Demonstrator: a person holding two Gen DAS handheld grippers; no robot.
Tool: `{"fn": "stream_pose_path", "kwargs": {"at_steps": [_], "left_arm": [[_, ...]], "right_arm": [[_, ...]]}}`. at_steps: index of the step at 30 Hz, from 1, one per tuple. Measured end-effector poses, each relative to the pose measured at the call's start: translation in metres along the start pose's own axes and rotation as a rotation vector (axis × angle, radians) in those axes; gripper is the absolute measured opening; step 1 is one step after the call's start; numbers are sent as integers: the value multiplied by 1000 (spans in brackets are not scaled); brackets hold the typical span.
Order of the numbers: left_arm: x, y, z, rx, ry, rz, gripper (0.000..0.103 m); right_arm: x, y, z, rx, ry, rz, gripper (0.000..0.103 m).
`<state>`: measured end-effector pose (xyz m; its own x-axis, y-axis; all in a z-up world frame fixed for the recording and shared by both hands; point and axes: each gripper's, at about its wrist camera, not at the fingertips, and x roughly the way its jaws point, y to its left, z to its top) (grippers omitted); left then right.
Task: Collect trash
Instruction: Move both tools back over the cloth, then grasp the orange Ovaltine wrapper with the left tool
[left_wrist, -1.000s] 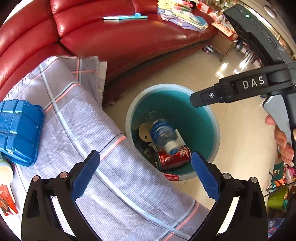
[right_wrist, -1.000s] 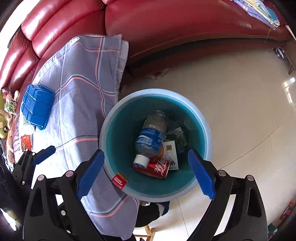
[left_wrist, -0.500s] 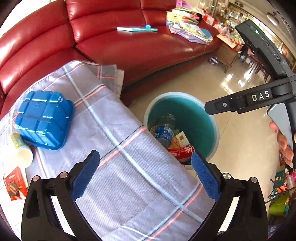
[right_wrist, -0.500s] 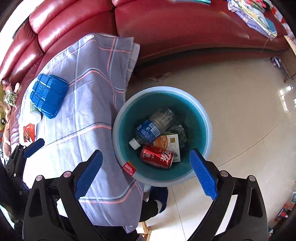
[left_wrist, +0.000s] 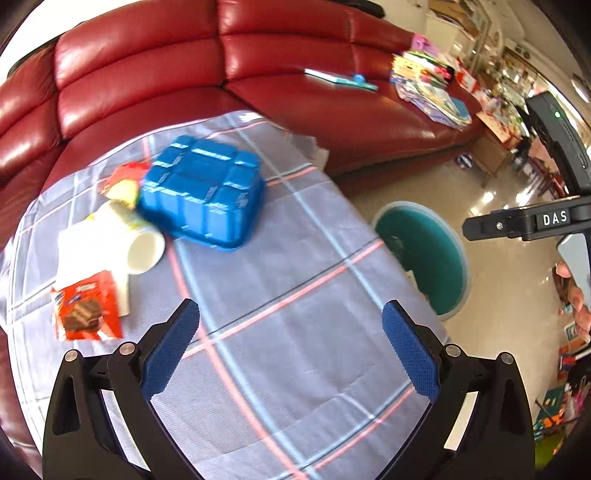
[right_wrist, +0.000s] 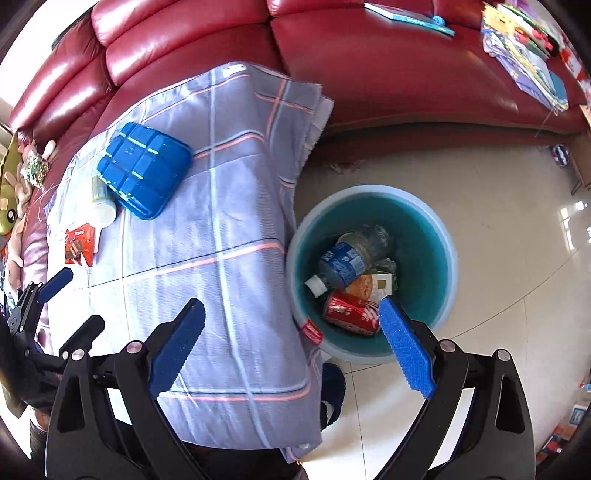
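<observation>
Now both hand-held grippers, left (left_wrist: 290, 345) and right (right_wrist: 291, 345), hover wide open, empty, above the tablecloth (right_wrist: 229, 229).

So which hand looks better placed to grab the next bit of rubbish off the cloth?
Probably the left gripper: open, facing the paper cup and red wrapper. The right gripper hangs by the bin.

Bright daylight, sofa (left_wrist: 295, 55) glare, left view motion-blurred
</observation>
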<state>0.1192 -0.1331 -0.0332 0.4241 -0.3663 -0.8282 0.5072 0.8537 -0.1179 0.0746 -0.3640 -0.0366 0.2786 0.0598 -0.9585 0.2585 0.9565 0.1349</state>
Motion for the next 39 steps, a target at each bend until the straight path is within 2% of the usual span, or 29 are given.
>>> {"fn": "stream_pose_path", "kwargs": {"at_steps": [12, 19, 27, 32, 38, 39], "left_arm": [[-19, 138, -35, -196, 11, 140, 99], [-20, 195, -54, -295, 14, 176, 99], [1, 221, -47, -311, 33, 180, 99], [18, 227, -36, -315, 43, 145, 99], [37, 226, -32, -304, 42, 136, 99], [37, 226, -32, -306, 32, 133, 95]], "right_arm": [[24, 106, 23, -147, 28, 51, 91], [40, 160, 36, -217, 51, 63, 91], [52, 200, 49, -253, 71, 69, 91], [54, 210, 56, -258, 73, 70, 91], [62, 217, 62, -246, 87, 77, 91], [63, 217, 63, -241, 90, 82, 91]]}}
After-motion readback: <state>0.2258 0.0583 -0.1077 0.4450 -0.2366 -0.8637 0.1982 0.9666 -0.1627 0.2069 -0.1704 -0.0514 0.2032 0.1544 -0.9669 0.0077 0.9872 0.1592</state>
